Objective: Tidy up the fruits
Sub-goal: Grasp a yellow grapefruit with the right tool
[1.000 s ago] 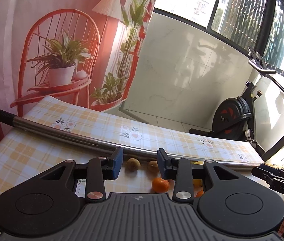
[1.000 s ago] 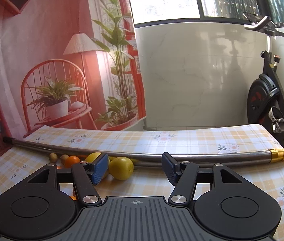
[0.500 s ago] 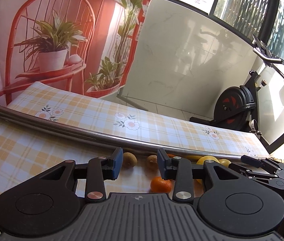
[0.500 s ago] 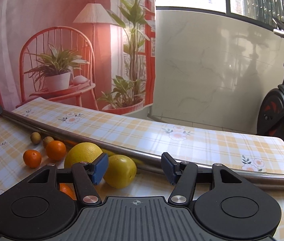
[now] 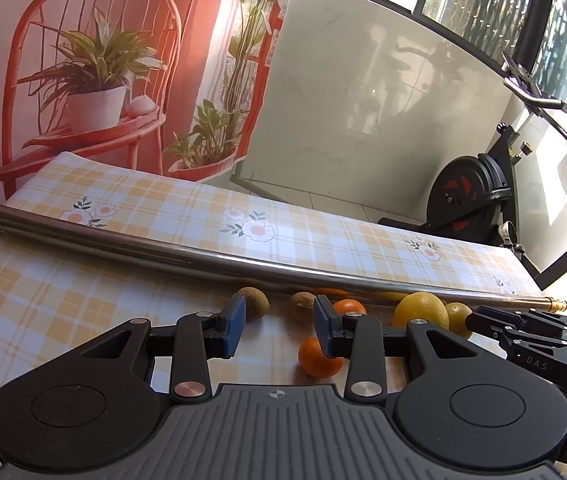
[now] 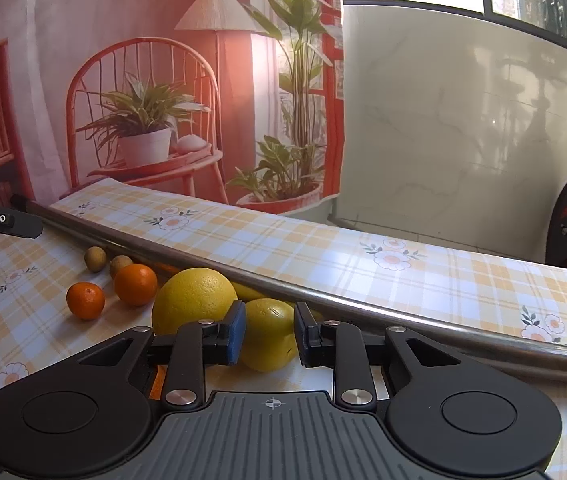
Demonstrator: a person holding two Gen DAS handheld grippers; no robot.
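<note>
Right wrist: right tool (image 6: 269,331) half-open around yellow lemon (image 6: 268,334); left tool (image 5: 279,327) open, empty.

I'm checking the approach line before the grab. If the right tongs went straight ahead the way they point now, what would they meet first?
The smaller yellow fruit: it sits between the open fingers of the right tongs, apparently not yet gripped. The metal pole lies behind it.

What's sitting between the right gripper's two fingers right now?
In the right wrist view, a small yellow citrus fruit sits between the open jaws of the right gripper; whether the pads touch it is unclear. The bigger yellow fruit lies just left.
</note>
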